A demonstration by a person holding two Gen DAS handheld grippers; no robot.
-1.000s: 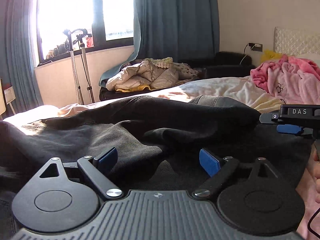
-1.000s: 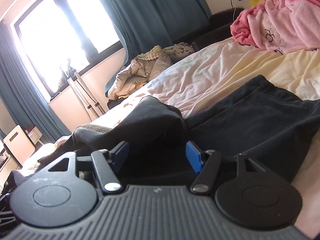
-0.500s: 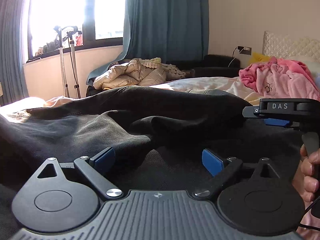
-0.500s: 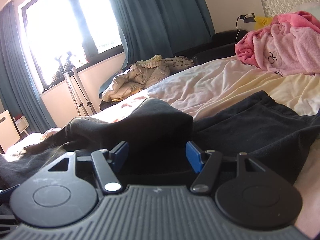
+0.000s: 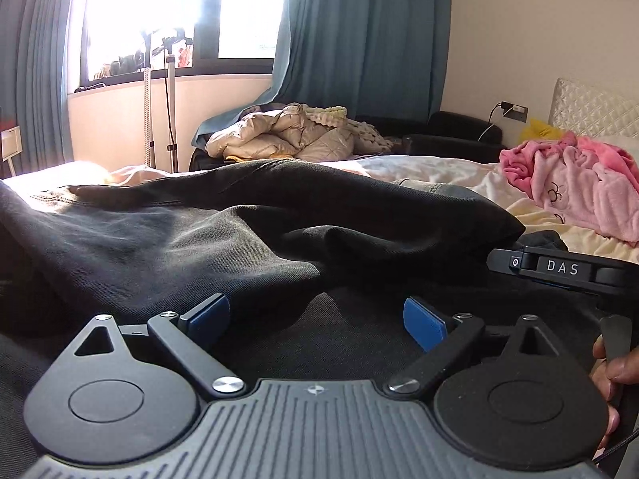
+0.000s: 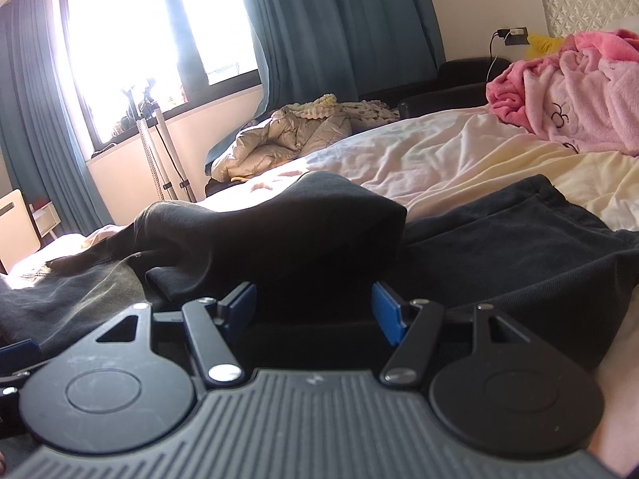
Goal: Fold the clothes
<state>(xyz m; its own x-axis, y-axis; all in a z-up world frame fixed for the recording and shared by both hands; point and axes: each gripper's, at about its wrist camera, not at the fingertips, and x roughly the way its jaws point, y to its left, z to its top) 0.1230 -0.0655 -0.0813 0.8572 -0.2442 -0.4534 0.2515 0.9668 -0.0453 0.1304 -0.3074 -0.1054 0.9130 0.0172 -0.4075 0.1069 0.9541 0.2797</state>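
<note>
While the dark garment (image 5: 247, 239) is lying spread and rumpled across the near part of the bed (image 6: 459, 159), folding is looking barely started: one part is humping up over the rest, no clean fold is showing, edges aren't lined up. Looks like trousers, but I can't confirm.

Left gripper (image 5: 317, 315) is sitting low over the cloth, jaws wide apart, blue pads gripping nothing. Right gripper (image 6: 315, 305) is also spread, with the raised dark bulge sitting just beyond its pads; nothing pinched as far as I can see.

Still to do, I'd judge: flatten, fold over, square up. The pink fleece garment (image 6: 575, 80) is bunching far right on the bed, unfolded, possibly next.

Readable text: "DAS" on the right gripper's body in the left wrist view. Nothing else legible.
</note>
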